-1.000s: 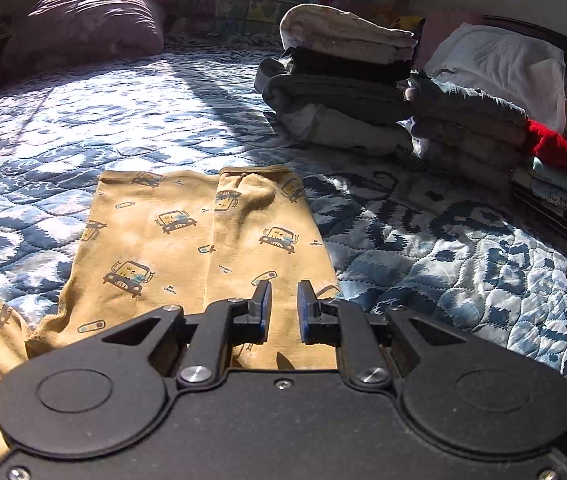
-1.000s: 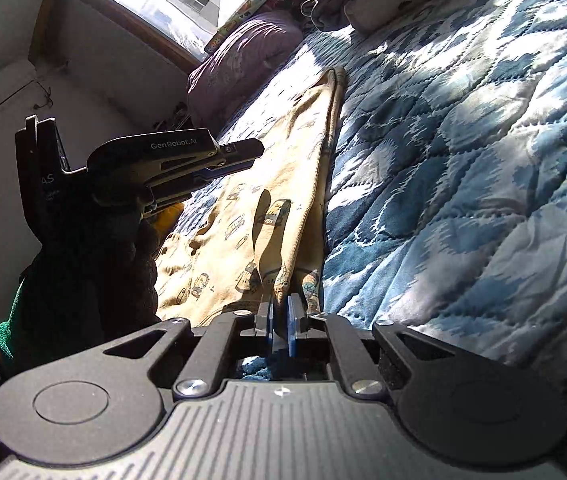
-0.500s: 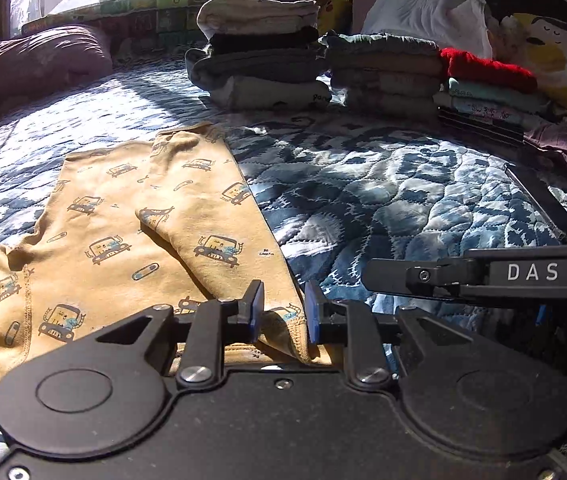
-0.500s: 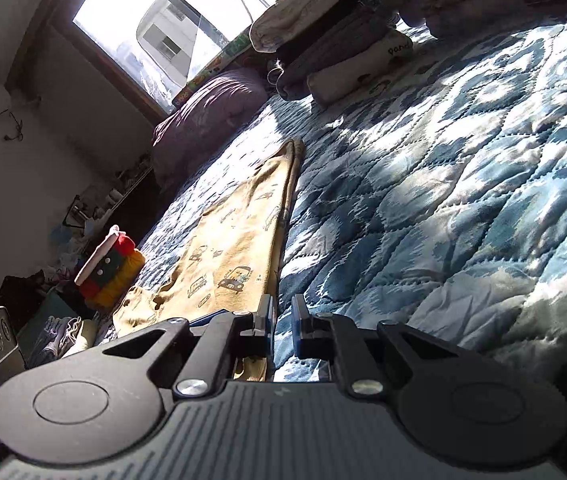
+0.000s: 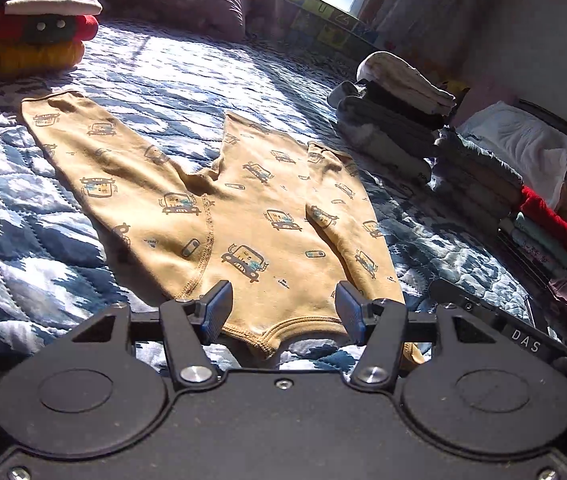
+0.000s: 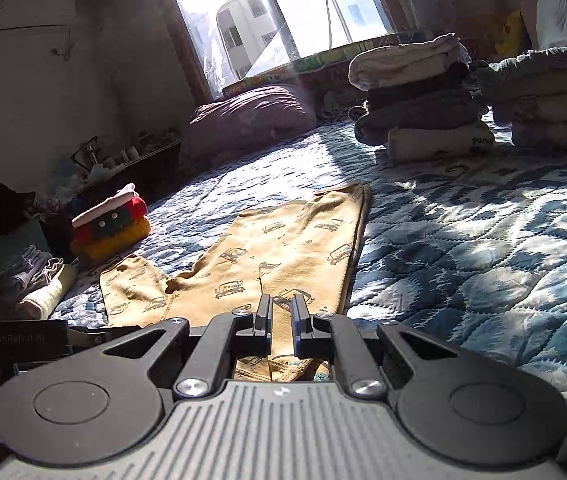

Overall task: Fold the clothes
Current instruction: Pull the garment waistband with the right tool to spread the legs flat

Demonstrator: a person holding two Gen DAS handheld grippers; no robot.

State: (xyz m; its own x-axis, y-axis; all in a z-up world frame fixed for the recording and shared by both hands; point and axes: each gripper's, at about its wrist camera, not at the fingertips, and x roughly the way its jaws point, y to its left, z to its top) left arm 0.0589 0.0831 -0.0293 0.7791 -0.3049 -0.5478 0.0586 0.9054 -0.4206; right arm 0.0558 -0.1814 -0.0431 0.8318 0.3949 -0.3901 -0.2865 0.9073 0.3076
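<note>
Quilt (image 5: 171, 64) bare around shirt (image 5: 243, 216)

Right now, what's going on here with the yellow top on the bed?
A person is folding a yellow printed shirt that lies flat on the blue quilted bed, one sleeve already turned in over the body, the other spread out to the side. The left hand-held gripper hovers wide open above the neckline end, holding nothing. The right hand-held gripper sits low over the folded side with its jaws only slightly apart, not pinching cloth. Stacks of folded clothes wait further back.
</note>
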